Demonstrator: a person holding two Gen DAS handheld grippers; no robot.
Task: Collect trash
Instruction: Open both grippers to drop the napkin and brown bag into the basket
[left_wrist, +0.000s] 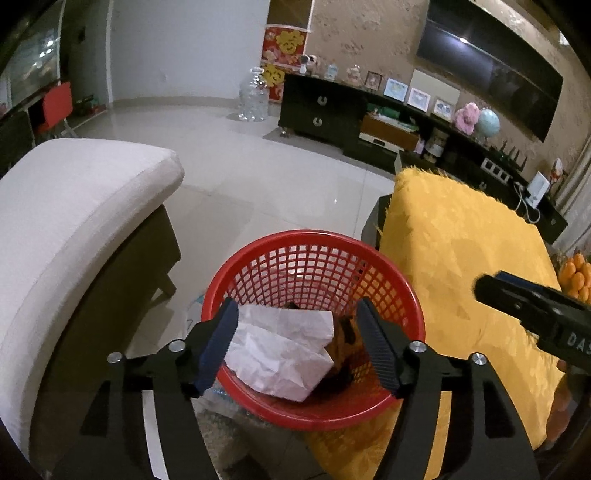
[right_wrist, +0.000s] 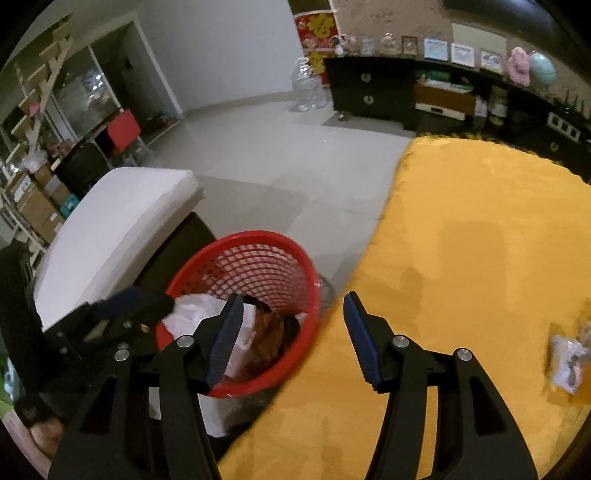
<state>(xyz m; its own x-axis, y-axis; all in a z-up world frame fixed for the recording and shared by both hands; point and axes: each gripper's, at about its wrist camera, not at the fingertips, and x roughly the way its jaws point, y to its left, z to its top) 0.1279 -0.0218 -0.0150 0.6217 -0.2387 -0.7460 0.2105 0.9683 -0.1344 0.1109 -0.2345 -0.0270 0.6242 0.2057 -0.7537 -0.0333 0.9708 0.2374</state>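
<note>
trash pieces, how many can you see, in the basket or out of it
3. Crumpled white paper and a brown wrapper lie in the red basket; a small packet sits on the yellow tablecloth. More may be hidden under the paper.

This is the living room of a home. A wall-mounted television (left_wrist: 491, 62) hangs at the upper right of the left wrist view above a long dark media console (left_wrist: 325, 107) lined with framed pictures (left_wrist: 419, 98), a small globe (left_wrist: 488, 123) and figurines. Red and gold festive decorations (left_wrist: 282, 50) hang at top centre, beside a large clear water jug (left_wrist: 254, 94) on the glossy tiled floor (left_wrist: 236, 170). A pale cushioned sofa (left_wrist: 70, 206) fills the left, a yellow tablecloth (left_wrist: 461, 258) the right, and shelves of cardboard boxes (right_wrist: 37, 199) stand at the far left of the right wrist view.
</note>
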